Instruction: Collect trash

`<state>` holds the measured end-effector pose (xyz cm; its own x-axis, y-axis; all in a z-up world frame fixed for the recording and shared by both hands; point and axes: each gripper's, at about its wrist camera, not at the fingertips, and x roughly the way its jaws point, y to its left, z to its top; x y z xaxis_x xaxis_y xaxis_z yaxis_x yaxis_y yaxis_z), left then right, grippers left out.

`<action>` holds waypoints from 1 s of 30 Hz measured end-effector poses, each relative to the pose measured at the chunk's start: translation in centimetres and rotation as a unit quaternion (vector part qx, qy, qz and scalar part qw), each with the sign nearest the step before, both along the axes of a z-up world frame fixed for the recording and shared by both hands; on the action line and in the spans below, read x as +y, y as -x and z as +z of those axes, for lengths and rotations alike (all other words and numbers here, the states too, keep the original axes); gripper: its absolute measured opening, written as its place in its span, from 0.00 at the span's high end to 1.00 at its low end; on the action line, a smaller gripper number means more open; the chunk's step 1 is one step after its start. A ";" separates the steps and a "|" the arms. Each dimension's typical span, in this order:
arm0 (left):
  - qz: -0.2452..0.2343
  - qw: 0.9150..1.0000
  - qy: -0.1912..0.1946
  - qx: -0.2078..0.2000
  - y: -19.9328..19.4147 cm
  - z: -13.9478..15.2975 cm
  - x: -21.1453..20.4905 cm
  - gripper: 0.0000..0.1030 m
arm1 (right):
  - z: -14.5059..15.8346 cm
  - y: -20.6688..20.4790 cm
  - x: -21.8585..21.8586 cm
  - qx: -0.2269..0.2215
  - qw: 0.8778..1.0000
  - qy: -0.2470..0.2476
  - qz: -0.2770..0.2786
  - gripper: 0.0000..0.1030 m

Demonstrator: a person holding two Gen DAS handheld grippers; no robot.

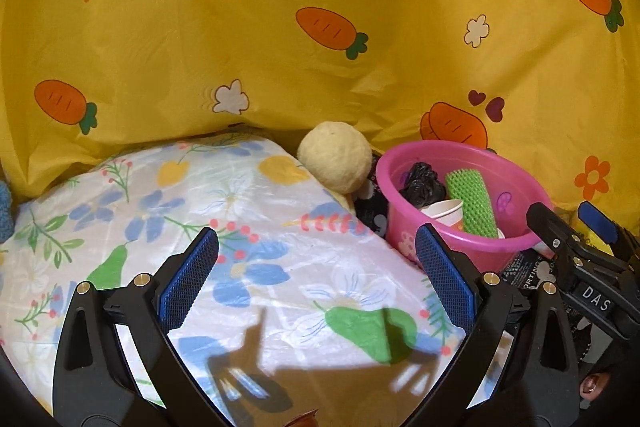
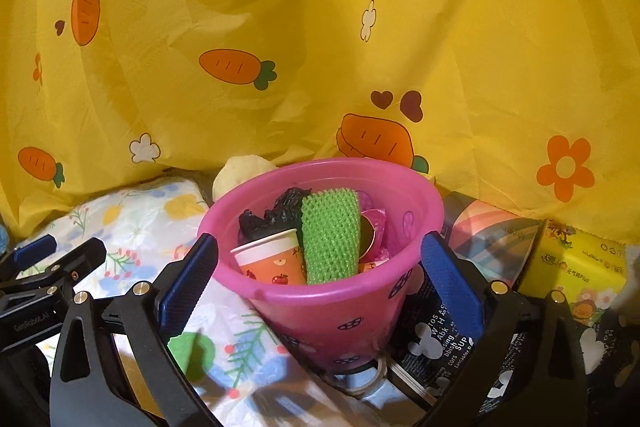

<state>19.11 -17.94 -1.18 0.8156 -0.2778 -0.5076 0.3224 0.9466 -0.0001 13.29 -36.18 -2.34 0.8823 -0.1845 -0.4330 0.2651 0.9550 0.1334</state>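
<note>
A pink plastic bucket point(image 2: 332, 303) stands right in front of my right gripper point(image 2: 319, 269), between its open, empty fingers. It holds a crumpled black bag point(image 2: 276, 213), a green foam net point(image 2: 330, 237), an orange paper cup point(image 2: 270, 261) and a pink wrapper point(image 2: 374, 223). In the left wrist view the bucket point(image 1: 460, 247) is at the right. My left gripper point(image 1: 318, 267) is open and empty above the floral cloth point(image 1: 224, 227). The right gripper point(image 1: 576, 231) shows at the right edge there, and the left gripper point(image 2: 60, 247) shows at the left of the right wrist view.
A cream plush ball point(image 1: 335, 157) lies behind the floral cloth, left of the bucket. A yellow carrot-print sheet point(image 1: 320, 7) hangs across the back. A yellow tissue pack point(image 2: 576, 267) and a striped pack point(image 2: 484, 231) lie right of the bucket, on black printed material point(image 2: 440, 339).
</note>
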 end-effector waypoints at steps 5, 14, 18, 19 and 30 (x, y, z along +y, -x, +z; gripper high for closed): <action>0.020 1.000 -0.005 -0.003 2.2 -0.1 2.2 0.06 | 0.2 1.4 2.1 0.004 1.000 0.009 0.012 0.05; 0.050 0.998 -0.008 -0.024 6.7 0.0 5.7 0.06 | 0.7 4.8 5.8 0.002 0.999 0.031 0.018 0.05; 0.060 0.998 -0.005 -0.030 8.4 0.2 7.0 0.06 | 0.9 6.5 6.9 -0.001 0.999 0.031 0.025 0.05; 0.062 0.998 -0.004 -0.031 8.9 0.2 7.3 0.06 | 1.0 6.9 7.1 -0.001 0.999 0.034 0.025 0.05; 0.080 0.996 0.003 -0.036 12.8 0.3 9.9 0.06 | 1.4 10.6 9.3 -0.008 0.999 0.036 0.034 0.05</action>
<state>6.34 -8.06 -0.83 0.8837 -0.1438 -0.4454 0.1668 0.9859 0.0125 2.68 -26.89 -0.90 0.9007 -0.1544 -0.4060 0.1980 0.9779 0.0674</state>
